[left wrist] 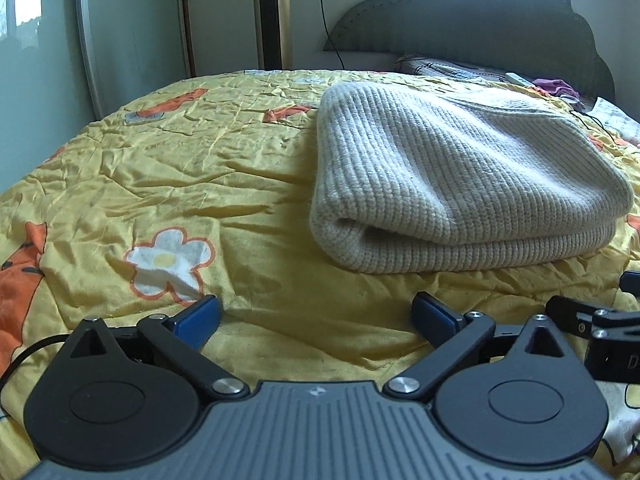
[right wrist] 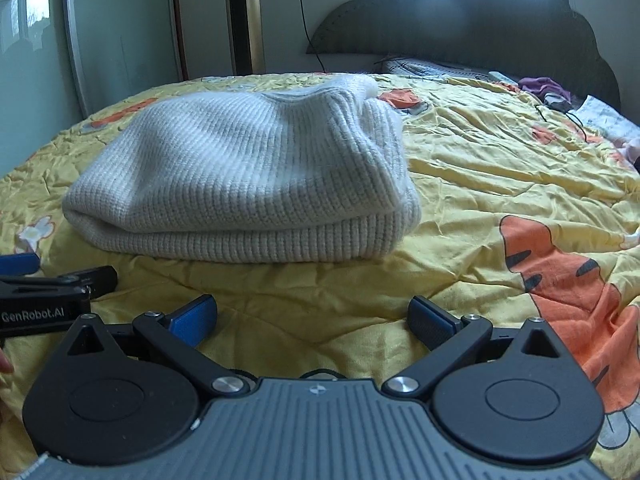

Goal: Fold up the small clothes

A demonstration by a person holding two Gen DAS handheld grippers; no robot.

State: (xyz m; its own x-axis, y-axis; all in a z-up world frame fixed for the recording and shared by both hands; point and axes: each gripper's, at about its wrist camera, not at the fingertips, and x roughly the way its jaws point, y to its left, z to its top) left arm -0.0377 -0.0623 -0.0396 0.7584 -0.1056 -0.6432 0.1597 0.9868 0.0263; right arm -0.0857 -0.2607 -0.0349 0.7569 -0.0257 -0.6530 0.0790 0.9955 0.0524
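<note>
A cream ribbed knit garment (left wrist: 460,176) lies folded in a thick stack on the yellow bedspread (left wrist: 200,168). It also shows in the right wrist view (right wrist: 248,184). My left gripper (left wrist: 316,320) is open and empty, a short way in front of the garment's near left corner. My right gripper (right wrist: 312,320) is open and empty, a short way in front of the garment's near right side. Each gripper shows at the edge of the other's view: the right one (left wrist: 600,312) and the left one (right wrist: 44,280).
The bedspread (right wrist: 500,168) has orange cartoon prints and a white flower (left wrist: 168,260). A grey headboard (left wrist: 480,28), a pillow (left wrist: 448,70), purple cloth (right wrist: 542,86) and a black cable (right wrist: 560,114) lie at the far end. A tower fan (left wrist: 270,14) stands by the wall.
</note>
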